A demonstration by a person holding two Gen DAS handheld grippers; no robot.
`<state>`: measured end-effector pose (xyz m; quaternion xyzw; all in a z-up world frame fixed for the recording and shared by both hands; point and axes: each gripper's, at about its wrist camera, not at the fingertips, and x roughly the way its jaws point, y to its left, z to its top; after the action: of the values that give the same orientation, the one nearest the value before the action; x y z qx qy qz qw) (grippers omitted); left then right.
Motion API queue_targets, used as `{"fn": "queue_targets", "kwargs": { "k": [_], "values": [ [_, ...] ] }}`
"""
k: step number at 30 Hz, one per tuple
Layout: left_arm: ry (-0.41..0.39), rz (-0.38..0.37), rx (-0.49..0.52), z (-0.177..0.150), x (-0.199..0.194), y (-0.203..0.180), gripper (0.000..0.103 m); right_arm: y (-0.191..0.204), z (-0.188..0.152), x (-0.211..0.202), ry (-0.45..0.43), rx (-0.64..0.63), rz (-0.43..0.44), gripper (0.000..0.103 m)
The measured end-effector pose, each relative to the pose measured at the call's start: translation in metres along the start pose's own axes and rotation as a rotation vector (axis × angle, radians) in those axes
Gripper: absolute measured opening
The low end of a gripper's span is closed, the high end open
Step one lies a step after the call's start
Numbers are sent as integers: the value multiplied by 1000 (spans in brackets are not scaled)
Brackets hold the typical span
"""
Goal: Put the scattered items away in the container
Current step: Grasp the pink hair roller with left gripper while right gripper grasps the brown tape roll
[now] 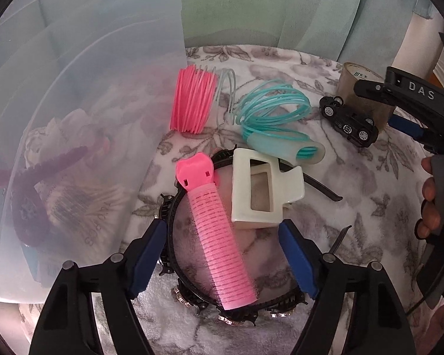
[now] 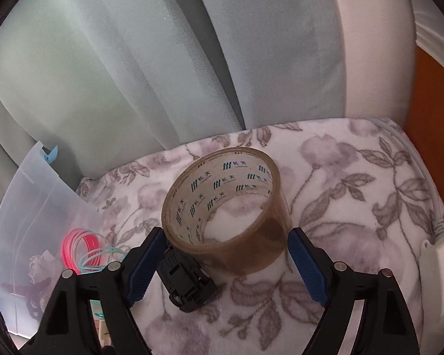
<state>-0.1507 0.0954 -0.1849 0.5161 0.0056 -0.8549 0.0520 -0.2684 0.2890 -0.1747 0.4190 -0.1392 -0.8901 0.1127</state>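
Observation:
My left gripper (image 1: 222, 248) is open over a pink hair roller (image 1: 219, 236), a cream claw clip (image 1: 263, 189) and a black jewelled headband (image 1: 174, 207) on the floral blanket (image 1: 370, 177). The translucent container (image 1: 74, 118) stands at the left with a purple item (image 1: 29, 201) inside. Pink coils (image 1: 192, 100) and teal coils (image 1: 275, 112) lie beyond. My right gripper (image 2: 226, 257) is open around a brown tape roll (image 2: 228, 207), with a black toy car (image 2: 186, 281) by its left finger (image 2: 145, 266). The right gripper also shows in the left wrist view (image 1: 405, 109).
Pale green cushions (image 2: 133, 74) rise behind the blanket. A white box (image 2: 438, 272) lies at the right edge beside an orange surface (image 2: 429, 118). The container's wall (image 2: 38, 201) stands left of the right gripper.

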Motion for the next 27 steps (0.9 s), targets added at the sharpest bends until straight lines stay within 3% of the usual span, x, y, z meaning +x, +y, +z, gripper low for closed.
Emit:
{"fn": "queue_targets", "kwargs": {
  "k": [4, 11, 16, 18, 21, 27],
  "values": [
    [16, -19, -1, 0, -3, 2, 79, 5, 4, 13, -12, -35, -40, 92],
    [38, -19, 5, -2, -8, 2, 73, 2, 6, 27, -13, -50, -38, 95],
    [-5, -15, 35, 1, -25, 1, 70, -1, 5, 27, -21, -46, -24, 96],
    [-2, -32, 45, 3, -23, 1, 59, -2, 5, 27, -24, -40, -19, 96],
    [79, -53, 24, -1, -5, 4, 42, -3, 6, 27, -27, -33, -13, 96],
    [76, -50, 42, 0, 6, 0, 37, -4, 9, 31, -32, -22, -6, 96]
  ]
}}
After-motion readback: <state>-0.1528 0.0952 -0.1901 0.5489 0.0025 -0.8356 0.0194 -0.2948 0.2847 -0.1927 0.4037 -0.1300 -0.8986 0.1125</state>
